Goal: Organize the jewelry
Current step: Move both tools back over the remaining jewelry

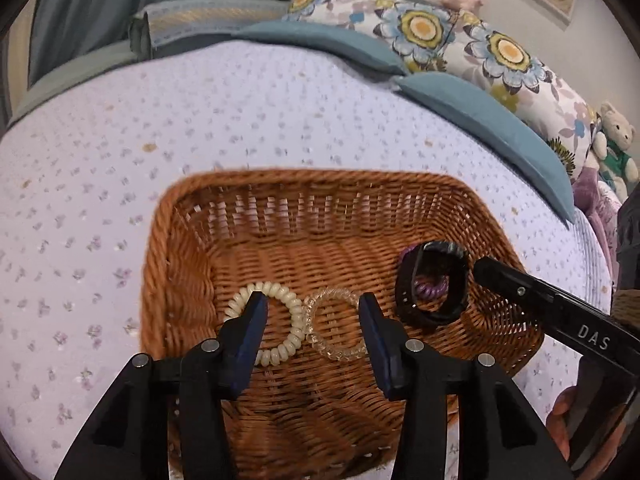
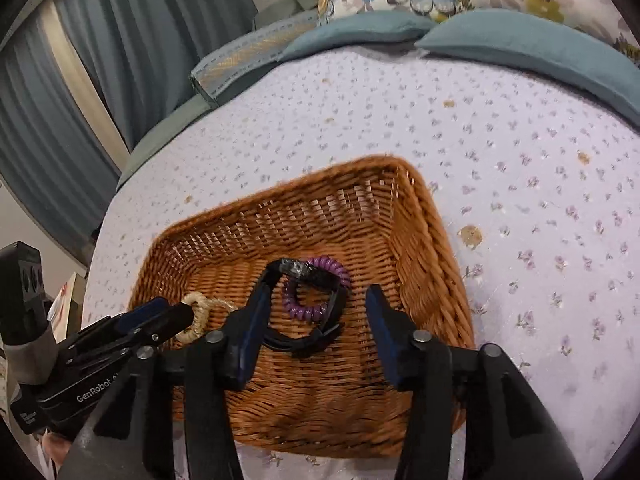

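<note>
A brown wicker basket (image 1: 304, 182) lies on the bed. In it are a cream spiral hair tie (image 1: 286, 312), a clear spiral hair tie (image 1: 332, 350), a black wristband (image 1: 434, 316) and a purple spiral hair tie (image 1: 430, 288) under the band. My left gripper (image 1: 314, 312) is open and empty above the cream and clear ties. In the right wrist view, my right gripper (image 2: 318, 304) is open above the basket (image 2: 424, 216), with the black wristband (image 2: 316, 336) and purple tie (image 2: 304, 308) between its fingers. The cream tie (image 2: 196, 316) sits at the left gripper's tips.
The bed has a lilac flowered sheet (image 1: 200, 120). Teal pillows (image 1: 480, 120) and floral cushions (image 1: 460, 36) lie at the far side. A teddy bear (image 1: 616, 140) sits at the right. Blue curtains (image 2: 120, 60) hang at the left.
</note>
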